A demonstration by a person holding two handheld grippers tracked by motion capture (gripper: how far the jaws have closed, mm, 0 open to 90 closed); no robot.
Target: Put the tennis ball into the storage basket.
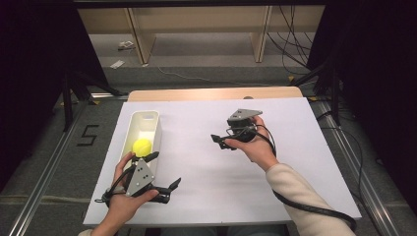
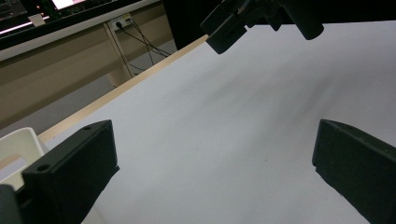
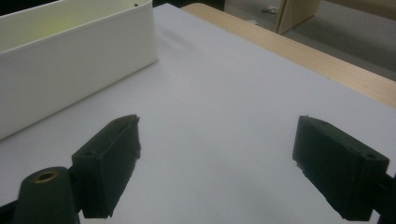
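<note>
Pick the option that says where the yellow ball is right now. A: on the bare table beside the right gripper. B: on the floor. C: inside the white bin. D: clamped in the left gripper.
C: in the high view the yellow ball lies inside the white bin, with both grippers empty.

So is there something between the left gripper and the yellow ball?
Yes: the ball lies inside the white bin. The open left gripper is outside, by the bin's near end, so the bin wall stands between them. Above the ball nothing visible blocks.

White sheet (image 1: 211,162) on table; wooden shelf (image 1: 196,29) behind.
</note>
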